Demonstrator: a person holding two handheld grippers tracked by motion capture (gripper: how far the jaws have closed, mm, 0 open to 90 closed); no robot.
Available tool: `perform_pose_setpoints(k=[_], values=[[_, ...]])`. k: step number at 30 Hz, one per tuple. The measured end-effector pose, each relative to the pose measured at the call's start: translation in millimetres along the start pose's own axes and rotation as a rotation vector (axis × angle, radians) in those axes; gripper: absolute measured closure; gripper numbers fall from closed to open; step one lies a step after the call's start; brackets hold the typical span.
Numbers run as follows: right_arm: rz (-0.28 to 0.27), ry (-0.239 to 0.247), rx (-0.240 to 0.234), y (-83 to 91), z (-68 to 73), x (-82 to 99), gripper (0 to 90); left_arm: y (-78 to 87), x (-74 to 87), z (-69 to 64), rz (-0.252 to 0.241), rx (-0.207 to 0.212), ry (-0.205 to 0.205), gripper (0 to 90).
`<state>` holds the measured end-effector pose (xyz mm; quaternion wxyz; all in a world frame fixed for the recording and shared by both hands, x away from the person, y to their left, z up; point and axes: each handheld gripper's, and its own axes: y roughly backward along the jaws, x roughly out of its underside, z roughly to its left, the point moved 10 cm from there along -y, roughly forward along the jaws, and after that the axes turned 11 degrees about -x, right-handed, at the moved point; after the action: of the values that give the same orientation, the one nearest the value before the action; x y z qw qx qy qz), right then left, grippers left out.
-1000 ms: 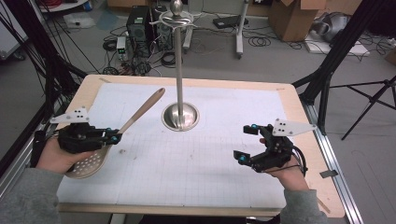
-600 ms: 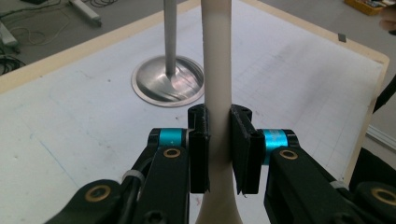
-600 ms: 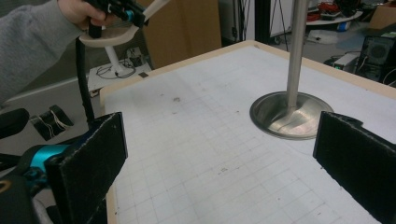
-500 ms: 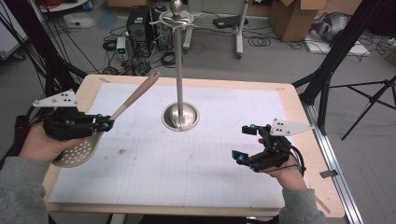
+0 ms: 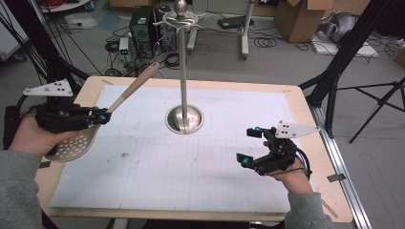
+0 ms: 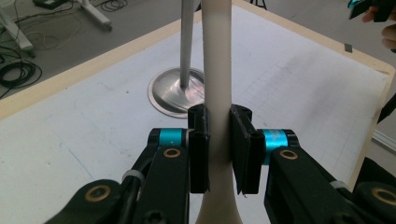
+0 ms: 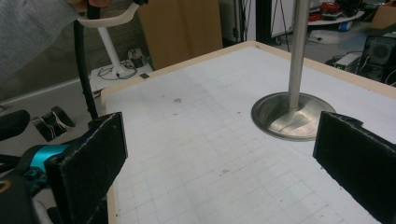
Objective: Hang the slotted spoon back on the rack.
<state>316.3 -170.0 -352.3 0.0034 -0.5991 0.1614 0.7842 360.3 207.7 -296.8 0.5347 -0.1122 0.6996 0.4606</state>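
I am holding the slotted spoon (image 5: 71, 145) clear of the counter (image 5: 200, 162) at its left side, the left hand-held gripper (image 5: 98, 116) clamped on the pale handle just above the perforated bowl, handle tip pointing up toward the steel utensil stand (image 5: 183, 71). My judgement: I am aiming for the ring at the top, so I should be keeping the squeeze firm and tipping the handle gently. The right hand-held gripper (image 5: 252, 145) is hanging wide open and empty, near the counter's right edge.
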Motion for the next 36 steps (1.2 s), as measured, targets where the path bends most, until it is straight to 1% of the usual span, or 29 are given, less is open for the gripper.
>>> perform_pose_setpoints(k=[1,3,4,5,6,10,13,14,15,16,17,18,19,21,23,24,25,28,32,33,34,36], values=[[0.001,0.002,-0.001,-0.3,-0.2,0.2,1.5,-0.6,-1.8,2.3,0.004,-0.001,0.001,78.1],[0.003,-0.004,-0.005,-0.8,0.1,1.0,1.5,-1.3,-7.2,6.5,-0.004,-0.002,0.007,78.0],[0.000,0.005,-0.004,-0.8,-1.2,0.7,1.5,-1.4,-9.0,7.3,-0.007,0.001,0.008,78.1],[-0.001,0.002,-0.005,-0.5,-1.1,0.7,1.5,-1.4,-11.2,8.1,-0.012,0.004,0.002,78.1],[-0.004,-0.001,-0.004,-0.1,-1.3,0.3,1.5,-1.6,-13.5,8.4,-0.018,0.007,0.002,78.0],[-0.016,-0.005,0.001,2.6,-3.2,-0.7,1.5,-0.7,-20.3,9.0,-0.041,-0.003,-0.007,78.0],[-0.025,-0.008,-0.001,4.1,-3.5,-0.9,1.5,2.2,-26.0,9.4,-0.051,-0.008,-0.009,78.0],[-0.030,-0.007,0.000,4.1,-3.8,-1.3,1.5,4.0,-28.6,10.1,-0.054,-0.010,-0.016,78.0],[-0.027,-0.011,-0.002,4.2,-3.4,-0.6,1.5,5.1,-30.5,10.0,-0.058,-0.010,-0.010,78.0],[-0.026,-0.011,-0.001,4.1,-3.5,-0.3,1.5,6.6,-32.7,10.4,-0.061,-0.008,-0.014,78.1],[-0.023,-0.021,-0.003,3.9,-2.6,0.3,1.5,8.0,-34.8,10.5,-0.066,-0.008,-0.014,78.1],[-0.025,-0.013,-0.001,3.5,-3.5,0.0,1.5,9.3,-36.6,10.6,-0.070,-0.003,-0.017,78.0],[-0.024,-0.015,-0.002,3.4,-3.3,0.2,1.5,10.7,-38.3,9.8,-0.076,0.009,-0.015,78.0],[-0.020,-0.019,-0.006,2.8,-2.5,0.8,1.5,11.7,-38.3,8.9,-0.083,0.020,-0.030,78.0],[-0.020,-0.010,-0.005,2.1,-3.1,0.6,1.5,11.5,-37.6,9.3,-0.086,0.024,-0.023,78.1],[-0.017,-0.014,-0.009,1.7,-2.2,1.0,1.5,11.4,-37.1,10.4,-0.088,0.021,-0.026,78.1],[-0.014,-0.016,-0.009,1.6,-2.2,1.4,1.5,11.5,-37.0,11.3,-0.089,0.022,-0.021,78.1],[-0.015,-0.008,-0.009,0.9,-3.1,1.3,1.5,12.4,-38.9,13.8,-0.108,0.024,-0.018,78.0],[-0.013,-0.019,-0.010,2.1,-2.8,3.8,1.5,13.5,-43.1,16.4,-0.146,0.022,-0.020,78.0],[-0.010,-0.023,-0.013,2.2,-2.4,5.0,1.5,13.4,-43.6,16.9,-0.151,0.024,-0.014,78.1],[-0.011,-0.015,-0.012,2.1,-3.2,5.2,1.5,13.2,-44.0,18.5,-0.155,0.024,-0.009,78.0],[-0.004,-0.023,-0.014,2.4,-3.0,6.7,1.5,12.8,-43.9,20.5,-0.156,0.029,-0.007,78.1]])
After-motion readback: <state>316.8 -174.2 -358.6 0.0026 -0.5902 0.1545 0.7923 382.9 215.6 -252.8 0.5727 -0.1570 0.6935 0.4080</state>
